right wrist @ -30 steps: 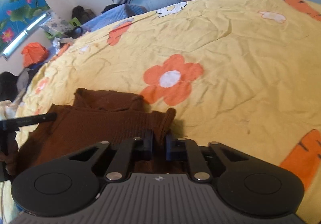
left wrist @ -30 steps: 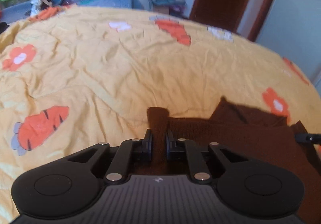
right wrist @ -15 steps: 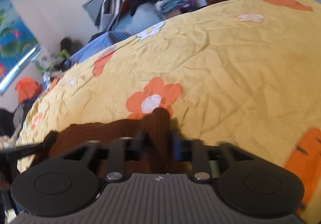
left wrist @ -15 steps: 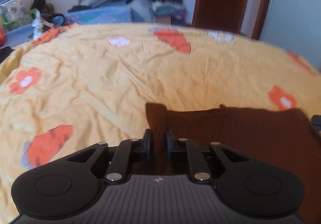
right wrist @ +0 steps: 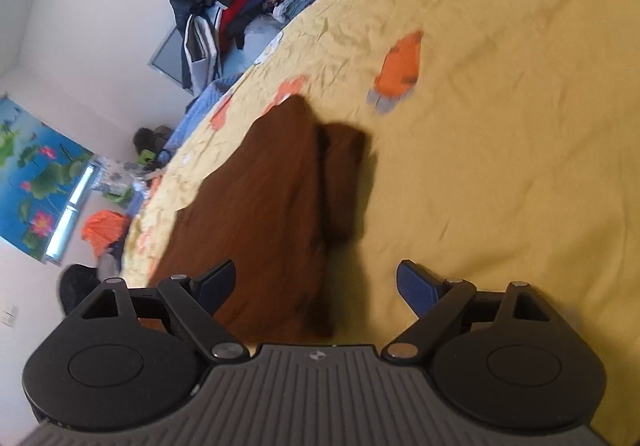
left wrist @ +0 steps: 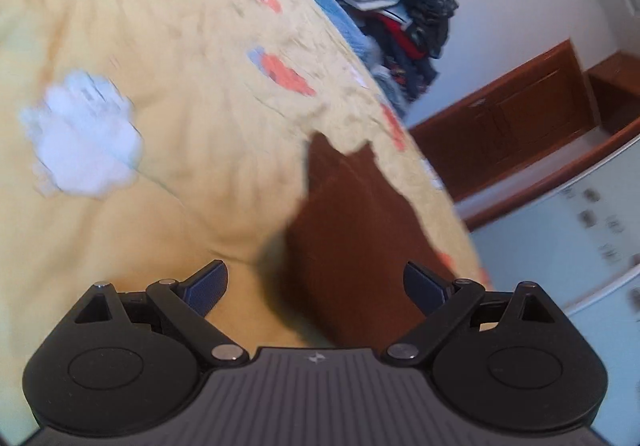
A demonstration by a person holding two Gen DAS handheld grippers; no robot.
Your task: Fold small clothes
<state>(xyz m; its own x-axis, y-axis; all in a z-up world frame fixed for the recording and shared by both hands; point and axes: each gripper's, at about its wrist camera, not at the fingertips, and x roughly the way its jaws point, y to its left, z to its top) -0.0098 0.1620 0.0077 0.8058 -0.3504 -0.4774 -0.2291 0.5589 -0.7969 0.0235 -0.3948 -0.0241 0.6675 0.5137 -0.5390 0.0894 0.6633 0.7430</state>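
Now both released: left hand-held gripper (left wrist: 316,286) and right hand-held gripper (right wrist: 316,284), jaws just opened wide, empty; brown garment (right wrist: 260,198) lies on the bed (right wrist: 500,166), presumably laid flat for folding.

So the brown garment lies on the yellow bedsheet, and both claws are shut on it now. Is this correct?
Not quite. The brown garment does lie on the yellow bedsheet, but neither claw is shut on it. The left claw and the right claw have just been opening, and their pads stand wide apart, clear of the cloth. Each wrist view shows this.
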